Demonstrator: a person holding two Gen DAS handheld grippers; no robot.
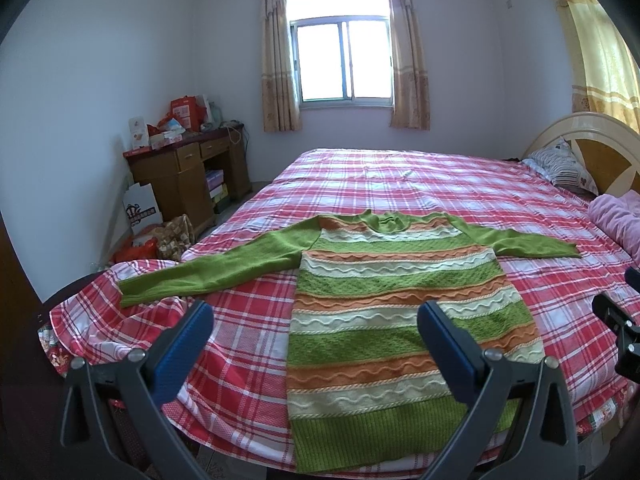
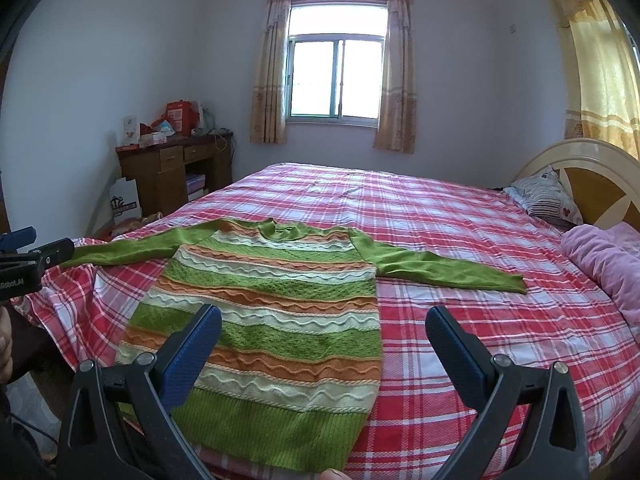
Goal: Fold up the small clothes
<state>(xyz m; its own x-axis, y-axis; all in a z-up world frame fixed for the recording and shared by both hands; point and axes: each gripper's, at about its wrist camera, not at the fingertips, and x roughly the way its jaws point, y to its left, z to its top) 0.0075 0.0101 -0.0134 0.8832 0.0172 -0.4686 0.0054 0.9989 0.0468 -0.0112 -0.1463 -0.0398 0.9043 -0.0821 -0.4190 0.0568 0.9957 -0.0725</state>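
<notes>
A green, orange and cream striped knit sweater (image 1: pixel 404 312) lies flat on the red plaid bed (image 1: pixel 460 192), hem toward me, both green sleeves spread out sideways. It also shows in the right wrist view (image 2: pixel 272 312). My left gripper (image 1: pixel 314 316) is open and empty, held above the sweater's lower left part. My right gripper (image 2: pixel 322 322) is open and empty, above the sweater's lower right edge. The left gripper also shows at the left edge of the right wrist view (image 2: pixel 24 256).
A pink blanket (image 2: pixel 600 264) and a striped pillow (image 2: pixel 544 196) lie at the right by the wooden headboard (image 2: pixel 600 184). A cluttered wooden desk (image 1: pixel 188 172) stands at the back left, with bags (image 1: pixel 160 236) on the floor. A curtained window (image 1: pixel 344 64) is behind.
</notes>
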